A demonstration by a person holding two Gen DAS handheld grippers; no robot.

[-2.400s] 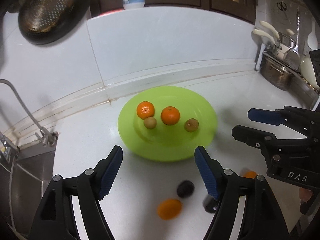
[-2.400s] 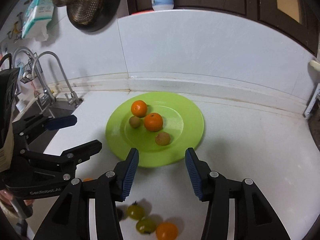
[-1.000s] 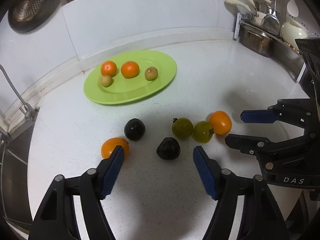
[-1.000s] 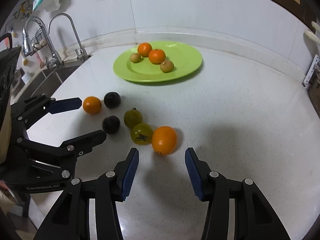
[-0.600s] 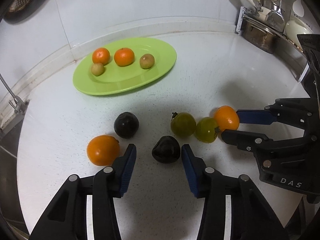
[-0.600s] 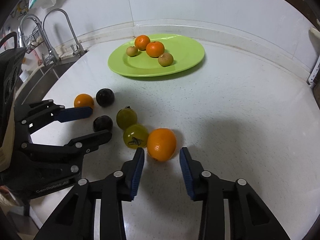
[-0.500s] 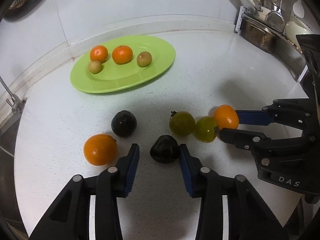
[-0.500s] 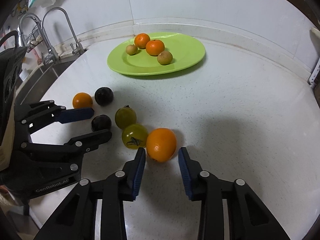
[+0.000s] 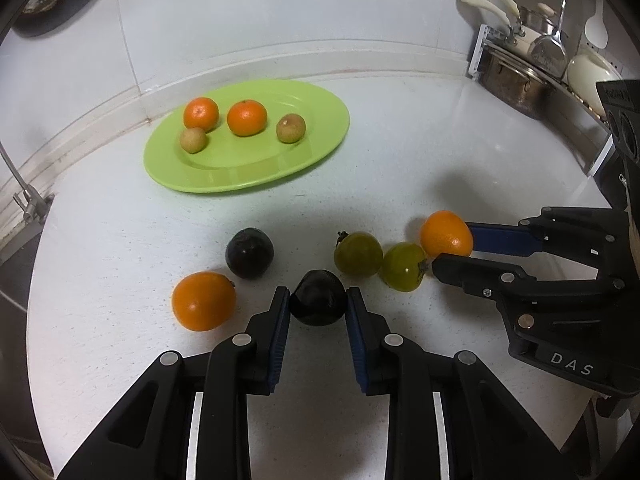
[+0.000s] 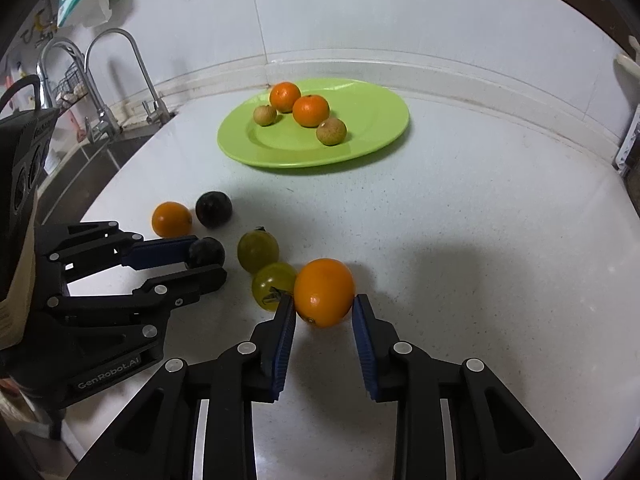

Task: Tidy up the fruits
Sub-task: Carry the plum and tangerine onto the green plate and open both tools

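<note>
Both pairs of jaws have just been closing, and now we've got fruit in each: our left gripper pinches the dark plum between its blue pads, our right gripper clamps the big orange, both fruits low over the worktop near its front edge. Beside them lie two green fruits, another dark plum and a second orange. Toward the back edge, the green plate carries two tangerines and two small brown fruits.
</note>
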